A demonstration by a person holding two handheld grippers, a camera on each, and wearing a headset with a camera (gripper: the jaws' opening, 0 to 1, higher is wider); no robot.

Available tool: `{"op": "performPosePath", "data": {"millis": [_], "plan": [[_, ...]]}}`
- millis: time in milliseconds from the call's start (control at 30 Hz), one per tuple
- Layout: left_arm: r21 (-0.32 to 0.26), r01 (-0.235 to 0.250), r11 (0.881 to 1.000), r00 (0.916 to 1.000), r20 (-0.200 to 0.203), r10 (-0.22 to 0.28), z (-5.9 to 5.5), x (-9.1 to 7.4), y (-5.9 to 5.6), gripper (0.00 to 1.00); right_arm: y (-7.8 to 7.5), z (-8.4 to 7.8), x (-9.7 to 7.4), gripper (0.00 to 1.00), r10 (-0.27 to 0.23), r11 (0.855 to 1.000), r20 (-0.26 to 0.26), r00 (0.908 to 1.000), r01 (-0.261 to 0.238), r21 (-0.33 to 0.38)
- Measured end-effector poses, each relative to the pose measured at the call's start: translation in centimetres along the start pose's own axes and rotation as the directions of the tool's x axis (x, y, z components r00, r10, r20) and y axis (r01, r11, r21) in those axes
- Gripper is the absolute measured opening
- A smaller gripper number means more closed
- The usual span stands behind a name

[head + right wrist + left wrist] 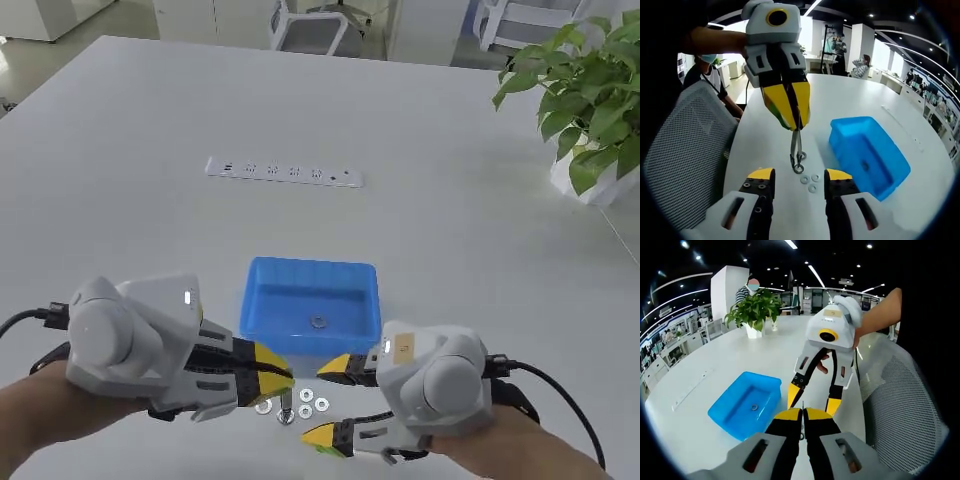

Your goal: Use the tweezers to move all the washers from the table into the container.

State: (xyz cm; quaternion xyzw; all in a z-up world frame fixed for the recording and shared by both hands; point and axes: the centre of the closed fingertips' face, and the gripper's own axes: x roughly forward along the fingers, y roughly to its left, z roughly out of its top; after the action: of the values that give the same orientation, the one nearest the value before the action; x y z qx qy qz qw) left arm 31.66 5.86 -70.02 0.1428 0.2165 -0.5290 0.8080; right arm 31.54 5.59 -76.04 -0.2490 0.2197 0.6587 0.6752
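— Which gripper has the tool?
— My left gripper (278, 368). Its yellow-tipped jaws are clamped together on the slim metal tweezers (796, 142), which point down from it to the white worktop (150, 120).
— And the other one?
— My right gripper (325, 401) holds nothing. Its jaws are spread apart and face the left one, with the tweezers' tips in the gap between them.
— Where are the washers?
— The small silver ring-shaped washers (804, 179) lie in a loose cluster close to the worktop's near edge, right between my two grippers. The tweezers' tips are down at one washer (799, 168) on the rim of the cluster. Whether it is pinched, I cannot tell.
— Any in the container?
— One washer (319, 322) lies flat on the floor of the blue rectangular plastic container (258, 300), which sits just beyond the cluster, toward the worktop's middle.
— Anything else around?
— A white power strip (283, 172) lies past the container, well apart from it, and a green leafy plant in a white pot (585, 90) stands by the right edge. A grey mesh chair back (900, 405) sits beside the near edge.
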Motion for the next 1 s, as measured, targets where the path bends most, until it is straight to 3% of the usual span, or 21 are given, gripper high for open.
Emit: {"op": "performPosePath", "data": {"millis": [500,1000], "plan": [[0.009,0.022,1.000,0.9997,-0.010,-0.022,-0.2,0.0,-0.3,0.05,0.0,0.0,1.3,0.30,0.042,0.998,-0.028,0.9987,-0.043,-0.047],[0.018,0.050,0.999,0.9983,-0.031,-0.050,-0.3,-0.1,-0.5,0.05,0.6,0.0,3.1,0.20,0.113,0.982,-0.090,0.9896,-0.125,-0.143]]}}
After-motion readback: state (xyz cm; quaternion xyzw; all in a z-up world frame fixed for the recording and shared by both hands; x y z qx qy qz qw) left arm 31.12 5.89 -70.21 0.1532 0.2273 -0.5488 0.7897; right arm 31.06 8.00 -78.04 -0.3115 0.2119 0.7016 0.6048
